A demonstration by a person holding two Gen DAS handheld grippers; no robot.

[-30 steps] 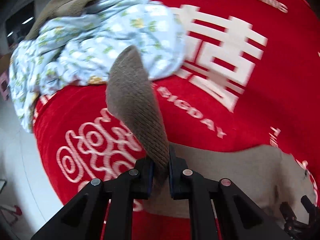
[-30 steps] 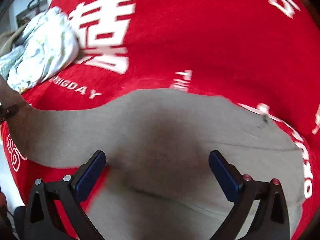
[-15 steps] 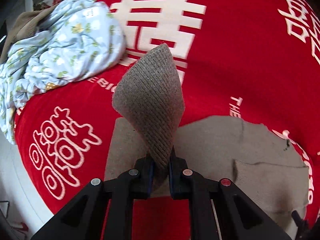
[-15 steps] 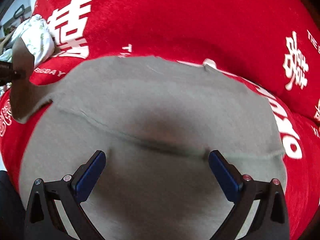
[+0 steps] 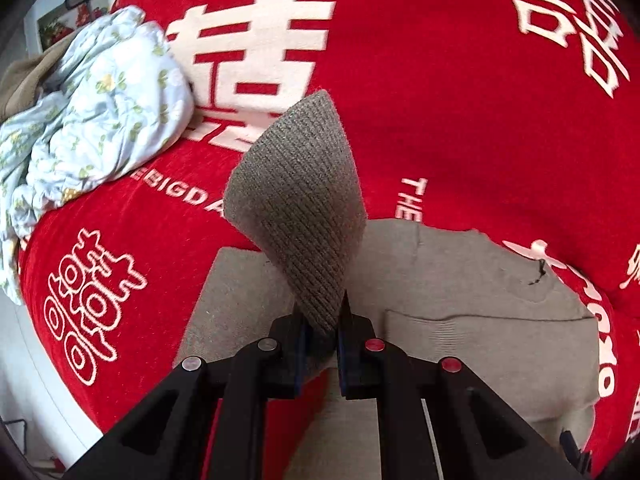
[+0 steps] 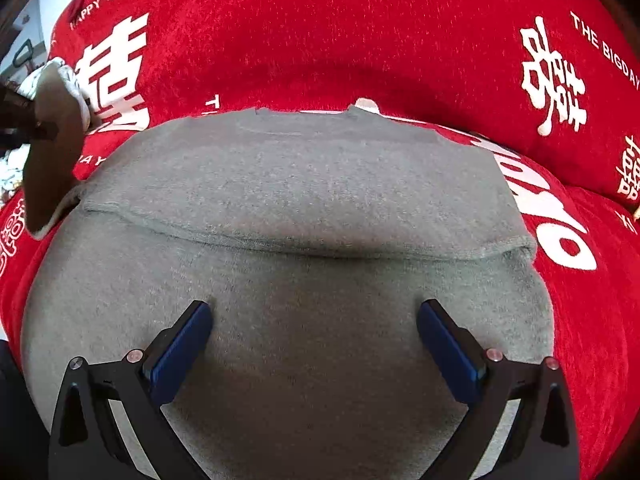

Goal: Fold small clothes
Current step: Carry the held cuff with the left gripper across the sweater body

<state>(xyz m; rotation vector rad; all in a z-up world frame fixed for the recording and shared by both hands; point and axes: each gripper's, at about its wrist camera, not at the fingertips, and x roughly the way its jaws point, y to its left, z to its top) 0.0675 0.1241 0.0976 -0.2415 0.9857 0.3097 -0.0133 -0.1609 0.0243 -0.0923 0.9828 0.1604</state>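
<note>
Lay the ribbed cuff (image 5: 298, 216), pinched tight in the left gripper (image 5: 323, 336), flat across the grey sweater (image 6: 304, 184) on the red cloth (image 6: 360, 32), keeping the wide-open, empty right gripper (image 6: 314, 330) pressing down.

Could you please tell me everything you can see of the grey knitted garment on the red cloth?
The grey knitted garment is a soft, ribbed knit, taupe-grey, lying mostly flat on the red cloth with white printed characters. One layer is already folded across it, leaving a horizontal fold edge. The left gripper is shut on one ribbed end, holding it lifted and curled above the rest. The right gripper is open, its blue pads at the fabric's surface.
</note>
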